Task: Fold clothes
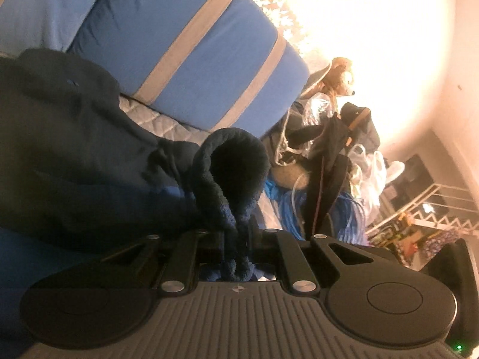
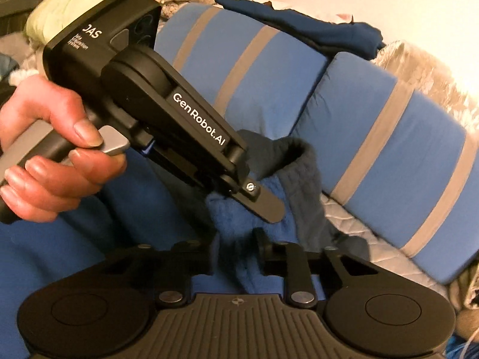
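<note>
A dark blue fleece garment (image 1: 74, 155) lies bunched on the bed. In the left wrist view my left gripper (image 1: 238, 230) is shut on a looped fold of its edge (image 1: 236, 161), which arches up past the fingers. In the right wrist view my right gripper (image 2: 239, 239) is shut on the same blue fleece (image 2: 233, 215). The left gripper (image 2: 263, 203) shows there too, held by a bare hand (image 2: 51, 155), its fingers clamped on the cloth just above mine. The two grippers sit close together.
A blue pillow with grey stripes (image 1: 191, 48) (image 2: 374, 137) lies behind the garment on a quilted mattress (image 2: 353, 212). Another dark blue cloth (image 2: 299, 24) lies on top of it. A stuffed toy (image 1: 341, 74), bags and cables are piled at the right.
</note>
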`<control>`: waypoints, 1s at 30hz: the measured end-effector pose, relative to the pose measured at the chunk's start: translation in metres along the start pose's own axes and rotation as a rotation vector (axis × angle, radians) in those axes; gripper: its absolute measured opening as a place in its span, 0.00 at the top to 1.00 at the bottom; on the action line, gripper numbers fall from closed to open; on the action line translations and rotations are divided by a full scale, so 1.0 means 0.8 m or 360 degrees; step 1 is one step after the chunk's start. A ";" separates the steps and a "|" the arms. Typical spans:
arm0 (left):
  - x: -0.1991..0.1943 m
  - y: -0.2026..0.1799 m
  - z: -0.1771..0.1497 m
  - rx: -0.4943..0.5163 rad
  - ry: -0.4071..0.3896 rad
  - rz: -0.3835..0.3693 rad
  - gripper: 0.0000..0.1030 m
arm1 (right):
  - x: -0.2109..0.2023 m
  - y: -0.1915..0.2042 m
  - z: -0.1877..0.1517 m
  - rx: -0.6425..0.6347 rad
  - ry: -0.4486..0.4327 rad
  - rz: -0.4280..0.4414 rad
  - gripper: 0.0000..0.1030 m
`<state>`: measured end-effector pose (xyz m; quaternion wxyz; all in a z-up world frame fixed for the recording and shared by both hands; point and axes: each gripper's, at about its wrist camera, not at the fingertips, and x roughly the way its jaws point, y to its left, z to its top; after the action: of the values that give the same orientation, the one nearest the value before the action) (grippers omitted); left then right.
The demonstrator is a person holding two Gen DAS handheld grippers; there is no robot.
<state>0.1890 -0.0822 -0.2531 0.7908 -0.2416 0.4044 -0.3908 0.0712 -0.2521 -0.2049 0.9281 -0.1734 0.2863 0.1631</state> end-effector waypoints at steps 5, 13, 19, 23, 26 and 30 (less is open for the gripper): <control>-0.006 0.001 0.008 -0.0116 -0.0036 0.0103 0.55 | -0.006 0.028 0.000 -0.0146 -0.0057 -0.0214 0.90; -0.012 0.025 0.020 -0.0628 0.0075 0.0123 0.20 | 0.008 0.080 -0.015 -0.0694 -0.0103 -0.0634 0.91; 0.004 0.051 0.020 -0.0897 0.0242 0.0002 0.21 | 0.025 0.110 -0.044 -0.1118 -0.0093 -0.0763 0.91; 0.004 0.059 0.020 -0.0977 0.0217 -0.0018 0.24 | 0.031 0.122 -0.053 -0.1265 -0.0072 -0.0769 0.91; 0.007 0.055 0.019 -0.0958 0.0233 0.0049 0.45 | 0.032 0.124 -0.054 -0.1296 -0.0066 -0.0754 0.91; 0.000 0.049 0.019 -0.0867 0.0221 0.0105 0.81 | 0.032 0.119 -0.052 -0.1273 -0.0060 -0.0728 0.91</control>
<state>0.2186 -0.0586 -0.2721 0.6795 -0.4046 0.5554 -0.2573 0.0332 -0.1798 -0.2739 0.8055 -0.5736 0.1382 0.0547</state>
